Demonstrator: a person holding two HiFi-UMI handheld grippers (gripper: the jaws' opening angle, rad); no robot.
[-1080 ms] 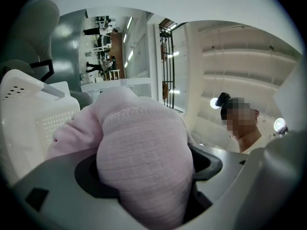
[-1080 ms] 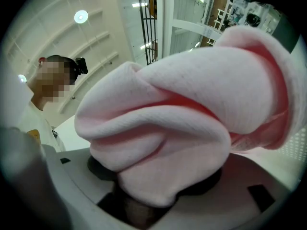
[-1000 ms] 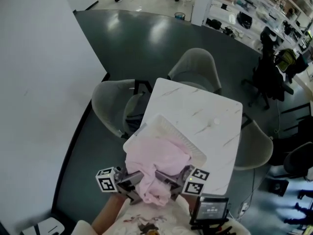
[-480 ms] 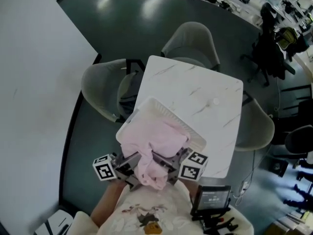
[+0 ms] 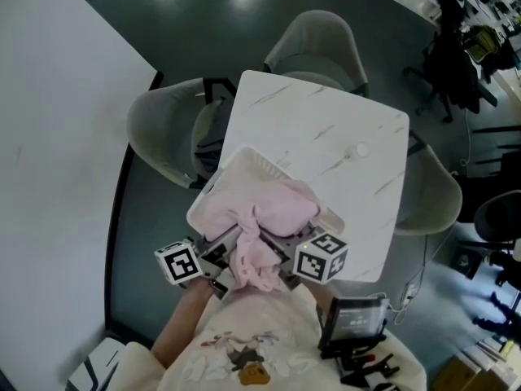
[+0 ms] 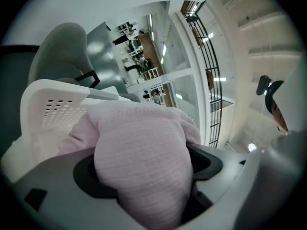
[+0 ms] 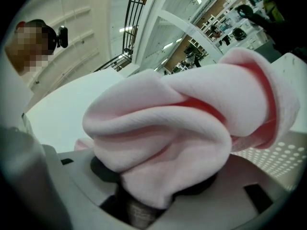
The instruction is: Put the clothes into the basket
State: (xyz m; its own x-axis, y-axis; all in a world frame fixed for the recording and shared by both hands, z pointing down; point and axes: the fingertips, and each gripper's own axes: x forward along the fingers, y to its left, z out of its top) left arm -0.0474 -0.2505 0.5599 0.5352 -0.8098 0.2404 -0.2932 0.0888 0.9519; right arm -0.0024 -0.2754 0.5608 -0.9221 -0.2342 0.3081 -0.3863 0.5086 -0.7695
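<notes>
A pink garment [image 5: 273, 206] lies heaped over a white perforated basket [image 5: 262, 164] on the near left corner of the marble table [image 5: 326, 129]. Its near end hangs over the basket's rim in a bunch between both grippers. My left gripper [image 5: 230, 257] is shut on that bunch, and the ribbed pink cloth [image 6: 141, 157] fills its jaws. My right gripper [image 5: 281, 257] grips the same end from the other side. Its jaws are closing with folded pink cloth [image 7: 163, 133] packed between them. The basket wall [image 6: 50, 102] shows behind the cloth, and its holes [image 7: 283, 159] at the right.
Grey shell chairs stand at the table's left [image 5: 167, 133], far side [image 5: 317, 43] and right [image 5: 435, 206]. A small round spot [image 5: 361, 149] marks the tabletop. A device with a screen [image 5: 352, 322] hangs at the person's chest. A white partition [image 5: 57, 137] runs along the left.
Both grippers have come closer to the basket's near rim with the cloth's end, which is bunched tighter between them. The head camera has tilted down a little.
</notes>
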